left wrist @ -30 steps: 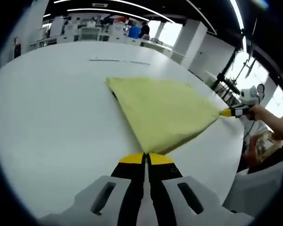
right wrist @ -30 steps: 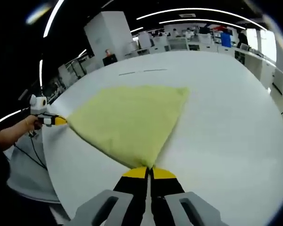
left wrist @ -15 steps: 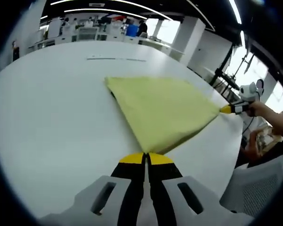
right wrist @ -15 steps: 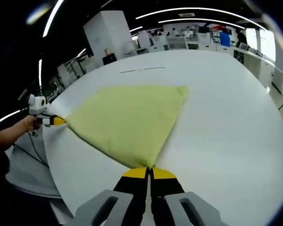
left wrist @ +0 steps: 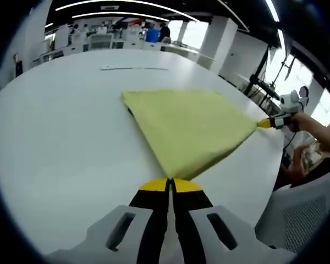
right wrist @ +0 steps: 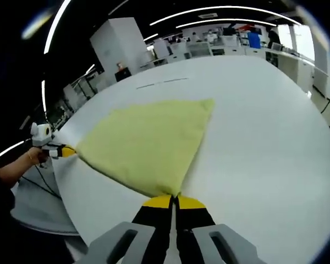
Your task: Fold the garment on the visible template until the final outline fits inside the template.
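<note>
1. Two corners of the yellow garment (left wrist: 190, 129) are pinched: the left gripper (left wrist: 171, 186) has its jaws pressed together on one near corner, and the right gripper (right wrist: 172, 202) has its jaws clamped on the other. The cloth lies flat and stretched between them on the white table (left wrist: 60, 143).
2. Risk: pulling the corners further apart could slip the fabric out of one pinch, or drag the whole cloth toward the table edge near the person's hand (left wrist: 303, 122).
3. Risk: uneven lifting could skew the fold, so its outline may overshoot the template.
4. Hard to make out: only a thin dark line (left wrist: 135, 69) beyond the garment hints at a template; I cannot tell its outline. The garment's underside and layers are hidden.
</note>
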